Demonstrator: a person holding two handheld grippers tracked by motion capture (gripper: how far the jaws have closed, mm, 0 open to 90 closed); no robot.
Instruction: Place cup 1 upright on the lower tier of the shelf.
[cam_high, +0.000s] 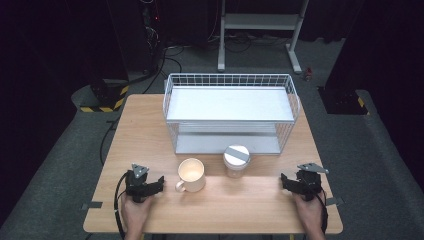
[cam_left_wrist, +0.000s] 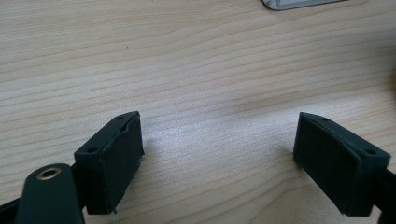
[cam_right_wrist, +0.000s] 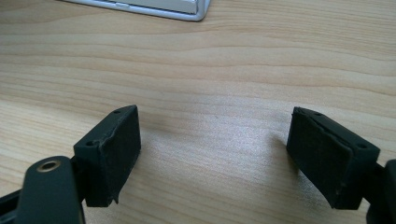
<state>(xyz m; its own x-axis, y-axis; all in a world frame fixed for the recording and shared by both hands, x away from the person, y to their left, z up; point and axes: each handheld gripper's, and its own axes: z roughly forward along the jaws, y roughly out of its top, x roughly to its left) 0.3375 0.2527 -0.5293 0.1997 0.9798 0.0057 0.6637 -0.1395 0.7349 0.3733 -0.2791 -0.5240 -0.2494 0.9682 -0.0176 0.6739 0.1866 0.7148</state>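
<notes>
A cream mug (cam_high: 191, 174) with its handle at the lower left stands on the wooden table (cam_high: 150, 130), just in front of a white wire rack (cam_high: 230, 111). To the mug's right is a clear jar with a grey lid (cam_high: 236, 159). My left gripper (cam_high: 146, 188) rests low at the table's near left, left of the mug, jaws open over bare wood (cam_left_wrist: 217, 154). My right gripper (cam_high: 300, 184) sits at the near right, right of the jar, open too, with nothing between its jaws (cam_right_wrist: 212, 156).
The two-level wire rack takes up the far middle of the table; its white base edge (cam_right_wrist: 154, 9) shows ahead of the right gripper. A metal stand (cam_high: 260, 30) and cables are on the floor beyond. Bare wood lies between the grippers along the front edge.
</notes>
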